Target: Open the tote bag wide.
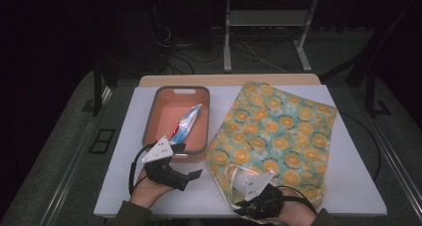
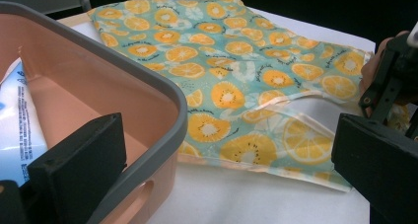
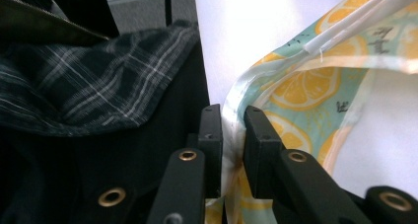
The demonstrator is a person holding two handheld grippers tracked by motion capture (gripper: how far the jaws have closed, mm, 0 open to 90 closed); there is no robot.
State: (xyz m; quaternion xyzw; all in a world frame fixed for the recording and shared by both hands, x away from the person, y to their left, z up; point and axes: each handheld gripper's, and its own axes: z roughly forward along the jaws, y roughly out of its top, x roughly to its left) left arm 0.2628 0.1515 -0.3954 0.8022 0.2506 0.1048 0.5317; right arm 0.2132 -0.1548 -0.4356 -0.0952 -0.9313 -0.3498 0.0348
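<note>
Fabric of the orange-print bag [image 1: 275, 131], lying along the table's right side, sits pinched at its near rim in your right gripper [image 3: 231, 150]. Left gripper [image 1: 186, 161], spread, waits beside the tray [image 1: 149, 117]; next, lift that rim open.

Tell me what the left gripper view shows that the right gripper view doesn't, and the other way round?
The left gripper view alone shows the pink bin with a blue and white packet inside, its own jaws wide apart, and the right gripper farther off. The right gripper view alone shows its two jaws close around the bag's pale edge, and a plaid sleeve. Both share the orange-print bag lying on the white table.
</note>
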